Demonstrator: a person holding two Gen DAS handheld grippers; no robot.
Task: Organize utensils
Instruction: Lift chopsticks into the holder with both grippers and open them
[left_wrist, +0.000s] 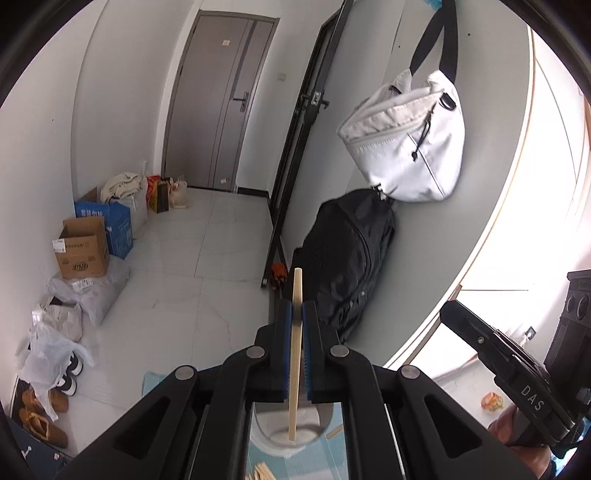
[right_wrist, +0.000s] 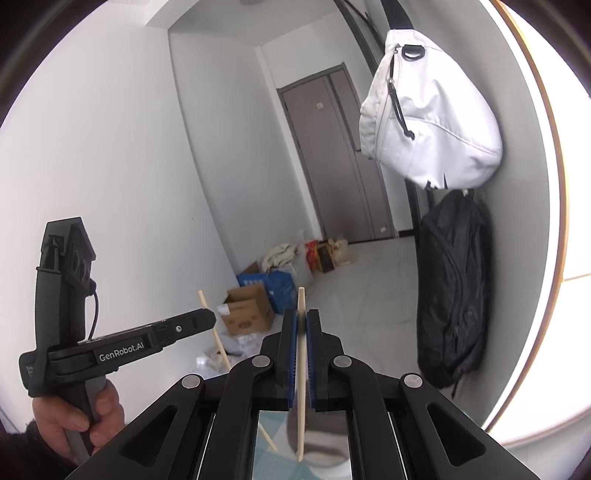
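Note:
My left gripper (left_wrist: 296, 308) is shut on a pale wooden chopstick (left_wrist: 295, 354) that stands nearly upright between the blue pads. Its lower end hangs over a round white holder (left_wrist: 291, 437) seen through the gap below. My right gripper (right_wrist: 301, 319) is shut on a second chopstick (right_wrist: 301, 369), also upright, its lower end over a grey and white holder (right_wrist: 328, 443). In the right wrist view the left gripper (right_wrist: 199, 321) shows at the left with its chopstick (right_wrist: 218, 336). More chopsticks (left_wrist: 262, 472) lie on a light blue surface below.
A white bag (left_wrist: 406, 140) hangs on the wall above a black backpack (left_wrist: 347, 258). Cardboard boxes (left_wrist: 83, 247), plastic bags and shoes (left_wrist: 44, 417) line the left wall. A grey door (left_wrist: 221, 103) stands at the far end of the tiled floor.

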